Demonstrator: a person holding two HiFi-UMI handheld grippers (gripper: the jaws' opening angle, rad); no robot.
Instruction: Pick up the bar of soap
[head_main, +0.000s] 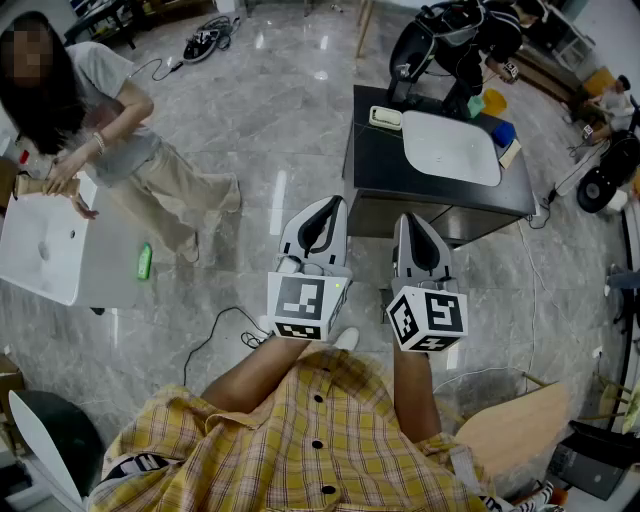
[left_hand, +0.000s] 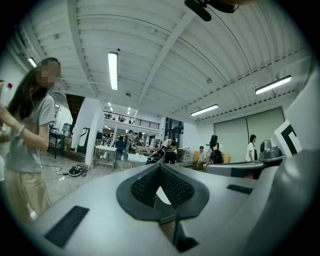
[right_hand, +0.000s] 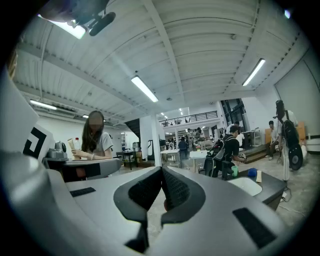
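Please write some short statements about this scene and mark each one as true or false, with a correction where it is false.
1. The left gripper and the right gripper are both shut and empty. True.
2. A white basin lies on the dark table. True.
3. Both grippers rest on the dark table. False: they are held in the air, short of it.
4. The right gripper holds something green. False: it is empty; a small green object lies on the white counter at the left.
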